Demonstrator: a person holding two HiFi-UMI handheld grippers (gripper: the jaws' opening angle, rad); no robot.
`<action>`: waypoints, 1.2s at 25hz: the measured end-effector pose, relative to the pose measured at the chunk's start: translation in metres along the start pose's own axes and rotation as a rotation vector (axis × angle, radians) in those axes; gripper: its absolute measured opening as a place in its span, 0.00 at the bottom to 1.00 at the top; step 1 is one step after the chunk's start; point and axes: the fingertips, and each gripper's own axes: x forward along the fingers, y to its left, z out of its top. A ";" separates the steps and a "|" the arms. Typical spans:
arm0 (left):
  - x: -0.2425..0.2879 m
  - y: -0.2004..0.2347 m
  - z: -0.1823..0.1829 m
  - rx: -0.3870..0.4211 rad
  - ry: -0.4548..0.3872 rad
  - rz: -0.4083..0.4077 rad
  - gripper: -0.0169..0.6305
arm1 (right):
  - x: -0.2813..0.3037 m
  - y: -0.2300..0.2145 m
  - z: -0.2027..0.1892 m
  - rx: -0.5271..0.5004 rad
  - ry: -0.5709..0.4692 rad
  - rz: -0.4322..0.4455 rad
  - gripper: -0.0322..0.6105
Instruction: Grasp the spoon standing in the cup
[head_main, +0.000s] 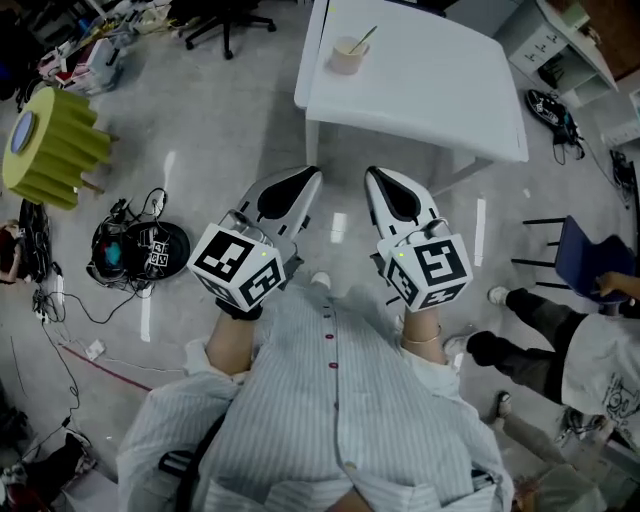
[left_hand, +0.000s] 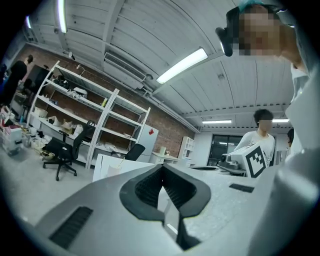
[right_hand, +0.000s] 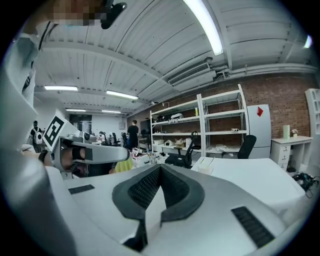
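On my head view the white desk (head_main: 440, 90) stands ahead of me across the grey floor, and the cup (head_main: 349, 53) sits close to its left edge, towards the far left corner, with the spoon (head_main: 364, 40) standing in it and leaning off to the right. Both tools are held low in front of my striped shirt, well short of the desk: the left gripper (head_main: 310, 175) and the right gripper (head_main: 372, 173) lie side by side with their tips angled slightly towards each other, each with its marker cube nearest my body. Neither one touches the cup or the spoon. On the floor to the left I see a yellow-green pleated object (head_main: 50, 145) and a black headset in a tangle of cables (head_main: 135, 250), and at the right edge a seated person (head_main: 570, 340). On the left gripper view its two dark pads meet at the tip with nothing between them; beyond them, to the left, the desk shows small with the cup and spoon on it, in front of white shelving (left_hand: 75, 115) and a black office chair (left_hand: 62, 150). On the right gripper view the jaws are likewise pressed together and empty, the desk spreads out to the right past them with the cup near its near corner, and my other tool shows at the left.
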 end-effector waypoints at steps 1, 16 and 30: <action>-0.002 0.000 -0.002 0.000 -0.002 0.008 0.04 | -0.001 0.001 -0.002 0.000 0.002 0.007 0.06; 0.015 0.027 -0.009 0.005 0.011 0.010 0.04 | 0.022 -0.017 -0.017 0.021 0.018 -0.008 0.06; 0.130 0.135 0.033 0.013 0.066 -0.105 0.04 | 0.137 -0.112 0.008 0.071 0.031 -0.127 0.06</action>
